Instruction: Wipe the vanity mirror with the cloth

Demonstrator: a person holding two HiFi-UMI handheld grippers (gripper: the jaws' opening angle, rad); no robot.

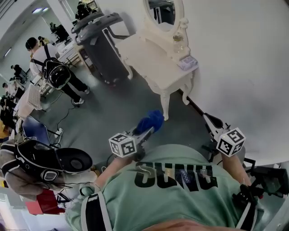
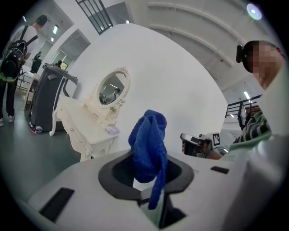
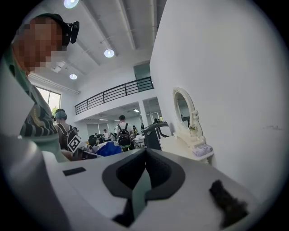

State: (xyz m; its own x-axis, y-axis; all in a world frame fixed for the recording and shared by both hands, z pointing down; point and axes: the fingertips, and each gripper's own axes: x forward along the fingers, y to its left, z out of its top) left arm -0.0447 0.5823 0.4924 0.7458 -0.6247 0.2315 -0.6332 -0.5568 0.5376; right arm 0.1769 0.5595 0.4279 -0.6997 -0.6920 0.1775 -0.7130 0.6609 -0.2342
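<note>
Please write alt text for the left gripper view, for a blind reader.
The left gripper is shut on a blue cloth, which stands up bunched from its jaws. Beyond it, a white vanity table with an oval mirror stands against a white wall.

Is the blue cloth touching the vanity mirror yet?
Apart. The head view shows the blue cloth, clamped in the left hand-held gripper, over the floor, well short of the vanity mirror.

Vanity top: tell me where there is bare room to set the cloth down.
In the head view, the left half of the vanity top is bare, from the mirror base out to the front edge. The right end is crowded: a bottle by the mirror and a packet at the corner.
</note>
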